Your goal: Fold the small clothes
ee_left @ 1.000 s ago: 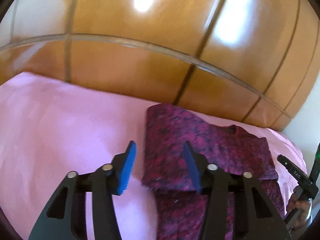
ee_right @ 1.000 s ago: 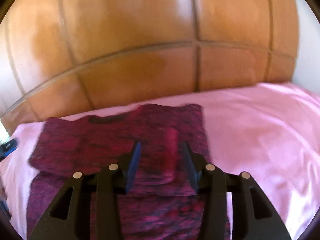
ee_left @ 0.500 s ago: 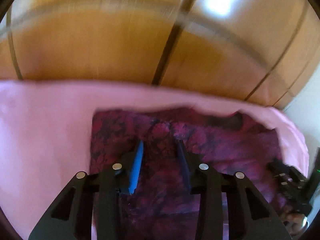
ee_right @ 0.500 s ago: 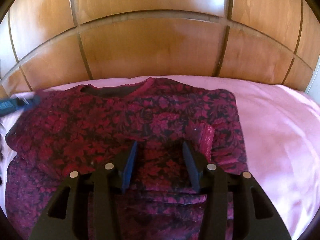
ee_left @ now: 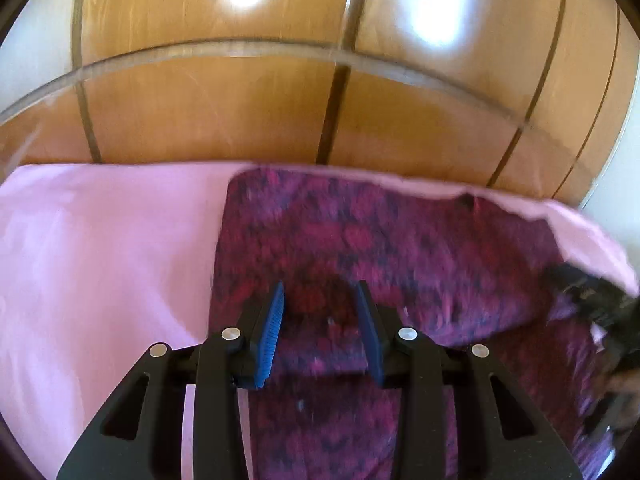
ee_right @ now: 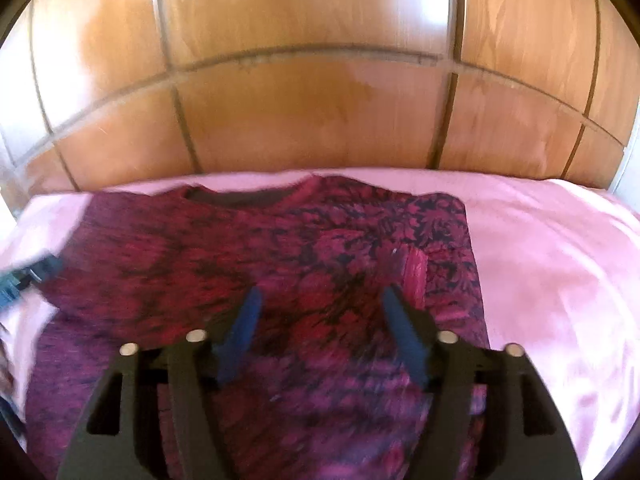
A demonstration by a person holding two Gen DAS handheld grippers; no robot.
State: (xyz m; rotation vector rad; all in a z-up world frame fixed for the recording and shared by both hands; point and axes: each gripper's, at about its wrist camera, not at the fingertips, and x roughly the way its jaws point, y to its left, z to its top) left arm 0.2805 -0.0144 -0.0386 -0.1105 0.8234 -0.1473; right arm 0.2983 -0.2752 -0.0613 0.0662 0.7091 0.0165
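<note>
A dark red floral top (ee_left: 400, 248) lies flat on the pink sheet, neckline toward the headboard, with its sleeves folded inward. In the right wrist view the same top (ee_right: 240, 248) shows a sleeve cuff (ee_right: 416, 276) lying on its right side. My left gripper (ee_left: 320, 286) hovers low over the top's left part, its jaws partly apart and no cloth pinched between the pads. My right gripper (ee_right: 322, 292) is over the top's right half. Its jaws are opening wide and only the flat cloth shows below them. Each gripper appears blurred at the edge of the other's view.
The pink sheet (ee_left: 100, 260) covers the bed and extends left of the top. More of the sheet (ee_right: 560, 260) extends to the top's right. A wooden panelled headboard (ee_left: 240, 120) rises close behind the neckline. A pale wall shows at the far right.
My left gripper moved from beside the top's left edge onto the top, came lower, and its jaws narrowed. My right gripper's jaws spread much wider over the top.
</note>
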